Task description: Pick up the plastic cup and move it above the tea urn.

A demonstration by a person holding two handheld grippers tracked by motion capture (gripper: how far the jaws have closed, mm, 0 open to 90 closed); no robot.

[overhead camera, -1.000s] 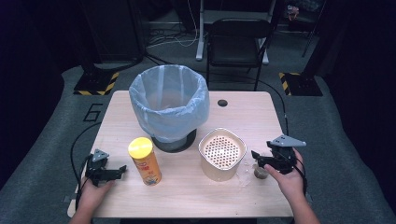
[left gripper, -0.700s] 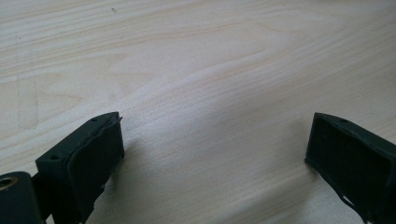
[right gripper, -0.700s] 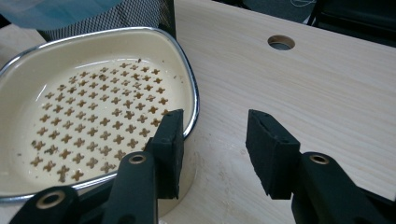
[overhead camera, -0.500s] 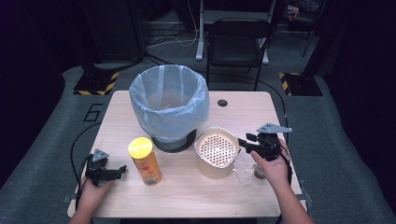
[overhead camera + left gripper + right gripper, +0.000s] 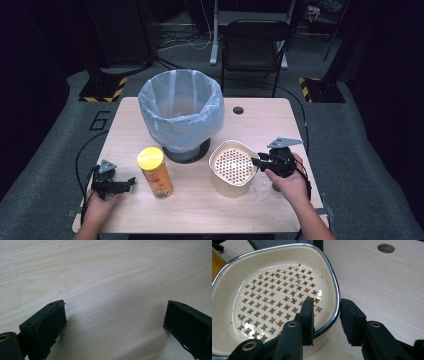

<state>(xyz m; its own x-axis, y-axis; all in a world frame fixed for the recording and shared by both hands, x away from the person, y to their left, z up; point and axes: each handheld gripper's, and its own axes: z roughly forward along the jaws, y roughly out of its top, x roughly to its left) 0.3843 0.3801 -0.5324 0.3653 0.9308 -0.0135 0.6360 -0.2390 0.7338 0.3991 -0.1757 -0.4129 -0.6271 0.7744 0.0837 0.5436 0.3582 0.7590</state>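
The right gripper (image 5: 256,161) sits at the right rim of the cream-coloured metal container with a perforated floor and chrome edge (image 5: 231,165). In the right gripper view, one jaw stands inside the container wall and the other outside; the jaws have just been closing and now clamp the rim between them. The container (image 5: 274,297) rests on the light wooden table (image 5: 200,210), front centre-right, just in front of the black bin lined with a pale blue plastic bag (image 5: 180,112). A yellow-lidded cylindrical snack can (image 5: 155,171) stands upright to the container's left, apart from it. The left gripper (image 5: 131,181) rests at the table's front left; its jaws stand wide apart with only bare table (image 5: 112,277) between them.
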